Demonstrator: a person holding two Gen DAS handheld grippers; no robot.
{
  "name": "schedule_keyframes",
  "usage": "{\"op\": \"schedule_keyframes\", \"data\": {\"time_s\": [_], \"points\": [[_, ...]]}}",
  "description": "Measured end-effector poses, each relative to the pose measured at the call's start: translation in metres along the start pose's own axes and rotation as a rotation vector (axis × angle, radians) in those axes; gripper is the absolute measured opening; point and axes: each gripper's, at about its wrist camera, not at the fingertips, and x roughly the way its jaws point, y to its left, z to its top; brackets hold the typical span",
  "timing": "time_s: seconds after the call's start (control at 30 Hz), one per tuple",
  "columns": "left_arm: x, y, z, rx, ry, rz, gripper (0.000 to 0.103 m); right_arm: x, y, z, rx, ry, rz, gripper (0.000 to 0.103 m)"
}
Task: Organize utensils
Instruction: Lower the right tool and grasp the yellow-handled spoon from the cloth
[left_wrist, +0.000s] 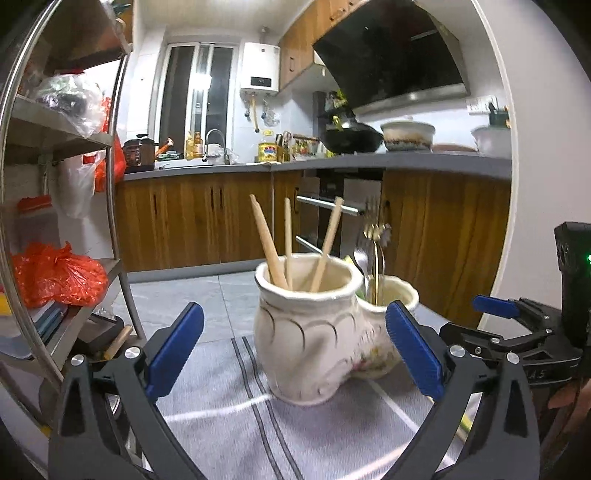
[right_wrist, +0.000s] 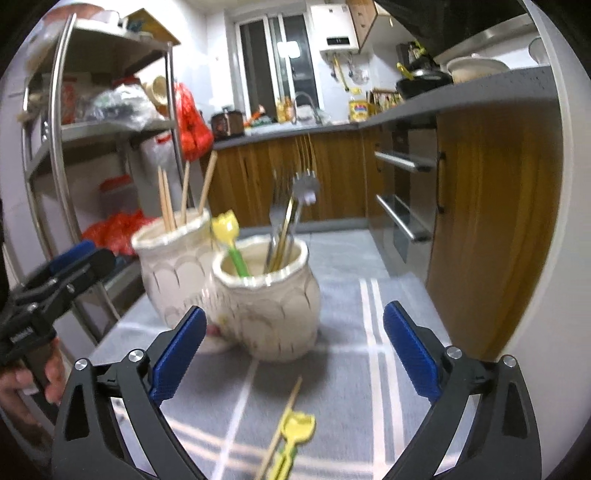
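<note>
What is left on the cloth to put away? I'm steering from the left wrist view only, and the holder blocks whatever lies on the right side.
Observer: A loose chopstick lies on the striped cloth, in front of the right gripper.
Operator: Anything else with it?
Observer: A yellow-topped utensil lies right beside that chopstick, touching or overlapping it.
Operator: Is the right gripper holding something?
Observer: No, it is open and empty, short of both items.
Operator: What shares the pot with the metal cutlery?
Observer: Another yellow-topped utensil with a green handle stands in the nearer pot.
</note>
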Motion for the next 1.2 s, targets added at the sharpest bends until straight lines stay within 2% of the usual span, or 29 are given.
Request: {"op": "schedule_keyframes", "data": {"time_s": [0.3, 0.83, 0.97, 1.13, 1.2], "points": [[-0.015, -0.011, -0.011, 0.03, 0.02, -0.019, 0.097, -0.024, -0.01, -0.023, 0.052, 0.048, -0.071, 0.097], [-0.026, -0.006, -0.014, 0.008, 0.031, -0.051, 0.097, -0.046, 0.006, -0.046, -0.012, 0.149, -0.187, 0.097], [-0.026, -0.001, -0.014, -0.006, 0.035, -0.058, 0.097, -0.045, 0.014, -0.045, -0.057, 0.169, -0.261, 0.097], [-0.023, 0.002, -0.016, -0.021, 0.052, -0.075, 0.097, -0.042, 0.023, -0.046, -0.088, 0.219, -0.248, 0.097], [-0.021, 0.003, -0.016, -0.033, 0.06, -0.088, 0.097, -0.037, 0.027, -0.048, -0.096, 0.249, -0.266, 0.09]]}}
